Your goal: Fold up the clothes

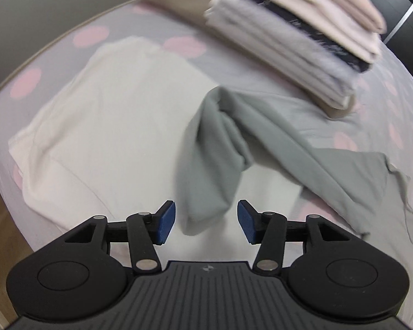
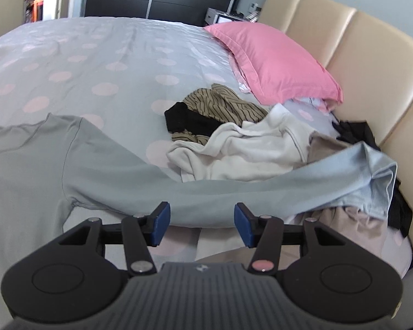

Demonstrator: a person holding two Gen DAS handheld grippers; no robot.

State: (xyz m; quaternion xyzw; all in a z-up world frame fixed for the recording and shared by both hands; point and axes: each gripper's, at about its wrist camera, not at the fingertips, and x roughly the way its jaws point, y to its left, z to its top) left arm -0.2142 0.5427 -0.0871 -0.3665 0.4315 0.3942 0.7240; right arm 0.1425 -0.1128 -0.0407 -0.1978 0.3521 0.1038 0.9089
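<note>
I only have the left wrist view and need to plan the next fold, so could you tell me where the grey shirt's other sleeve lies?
Observer: The other sleeve stretches across an unfolded pile toward the headboard.
Operator: Is the right hand-held gripper holding it?
Observer: No, the right hand-held gripper is open, with the sleeve just beyond its pads.
Operator: Anything else near that pile?
Observer: A pink pillow lies behind it.

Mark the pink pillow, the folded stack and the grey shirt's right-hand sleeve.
pink pillow (image 2: 275, 63), right wrist view, centre of pillow.
folded stack (image 1: 297, 35), left wrist view, side edges.
grey shirt sleeve (image 2: 261, 189), right wrist view, mid-sleeve.
</note>
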